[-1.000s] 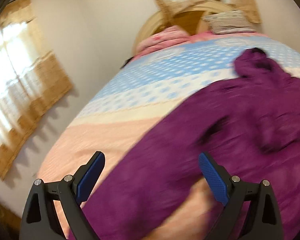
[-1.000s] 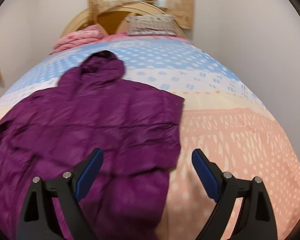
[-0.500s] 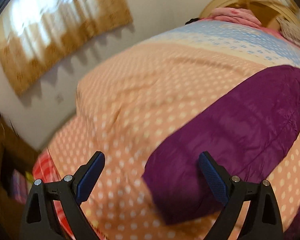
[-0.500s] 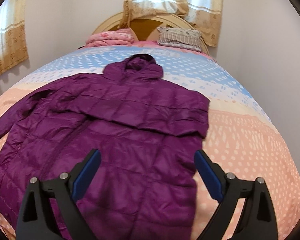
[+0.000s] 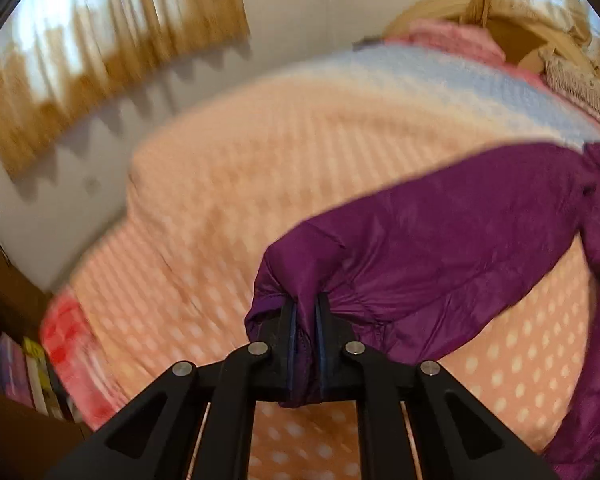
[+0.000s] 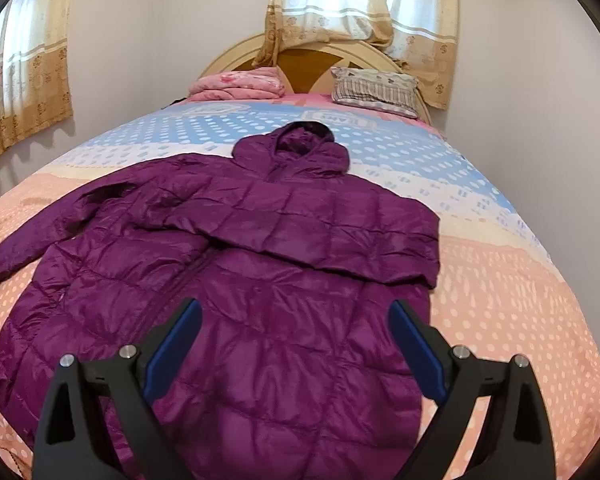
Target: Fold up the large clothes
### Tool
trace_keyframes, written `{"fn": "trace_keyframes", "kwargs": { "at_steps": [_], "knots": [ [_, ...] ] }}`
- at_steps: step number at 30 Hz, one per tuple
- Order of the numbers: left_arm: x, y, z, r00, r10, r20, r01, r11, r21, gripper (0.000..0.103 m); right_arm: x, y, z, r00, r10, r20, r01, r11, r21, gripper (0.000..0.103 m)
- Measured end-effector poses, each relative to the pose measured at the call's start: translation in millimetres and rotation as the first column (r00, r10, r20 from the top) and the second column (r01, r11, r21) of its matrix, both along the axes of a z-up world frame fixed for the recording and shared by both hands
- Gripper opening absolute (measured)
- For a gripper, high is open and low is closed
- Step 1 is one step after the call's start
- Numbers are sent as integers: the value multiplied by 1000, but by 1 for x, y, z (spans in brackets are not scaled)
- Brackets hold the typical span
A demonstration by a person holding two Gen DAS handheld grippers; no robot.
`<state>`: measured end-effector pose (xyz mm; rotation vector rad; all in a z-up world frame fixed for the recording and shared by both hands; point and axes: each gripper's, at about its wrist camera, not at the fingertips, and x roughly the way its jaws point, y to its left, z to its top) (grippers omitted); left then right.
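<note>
The purple jacket [image 6: 260, 280] lies spread on the bed [image 6: 520, 300], hood [image 6: 296, 148] toward the headboard at 12 o'clock. The left gripper [image 5: 305, 320] is clamped on the cuff of one sleeve [image 5: 440, 248], which stretches away toward 2 o'clock. The right gripper [image 6: 296, 344] hangs over the jacket's lower body with its jaws spread wide, holding nothing, the jacket filling the gap between them.

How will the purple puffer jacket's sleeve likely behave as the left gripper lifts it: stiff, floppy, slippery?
Probably floppy: the sleeve bunches into soft folds where the left gripper pinches its cuff. Likely light for its size, since the jacket is puffy quilted padding. Its sheen suggests a slick shell, so it may slide on the bedspread or slip from a shallow pinch.
</note>
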<state>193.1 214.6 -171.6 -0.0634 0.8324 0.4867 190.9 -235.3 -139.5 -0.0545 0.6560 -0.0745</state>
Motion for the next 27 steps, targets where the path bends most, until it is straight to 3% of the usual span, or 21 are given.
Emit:
{"fn": "trace_keyframes", "kwargs": {
  "at_steps": [4, 7, 11, 15, 19, 22, 26, 27],
  "knots": [
    [8, -14, 56, 992, -28, 122, 13, 992, 125, 6, -3, -20, 2, 999, -41, 12, 41, 999, 2, 96],
    [22, -39, 98, 974, -100, 202, 64, 982, 177, 6, -4, -36, 4, 997, -76, 16, 76, 997, 21, 96],
    [48, -89, 129, 946, -223, 235, 182, 966, 185, 5, -8, -56, 6, 992, -121, 31, 119, 991, 53, 96],
    [68, -158, 138, 910, -344, 231, 308, 935, 177, 5, -13, -72, 6, 988, -151, 29, 150, 987, 58, 96],
    [81, -241, 135, 845, -477, 243, 443, 878, 182, 5, -22, -89, 2, 984, -178, 19, 177, 983, 48, 96],
    [85, -314, 128, 778, -584, 233, 552, 812, 191, 5, -27, -103, -4, 978, -207, 5, 206, 977, 51, 96],
    [85, -380, 115, 722, -655, 224, 632, 756, 171, 7, -33, -119, -14, 971, -239, -14, 240, 969, 62, 96],
    [85, -388, 113, 715, -665, 216, 646, 746, 161, 12, -35, -122, -17, 969, -246, -20, 247, 967, 64, 96]
  ]
}}
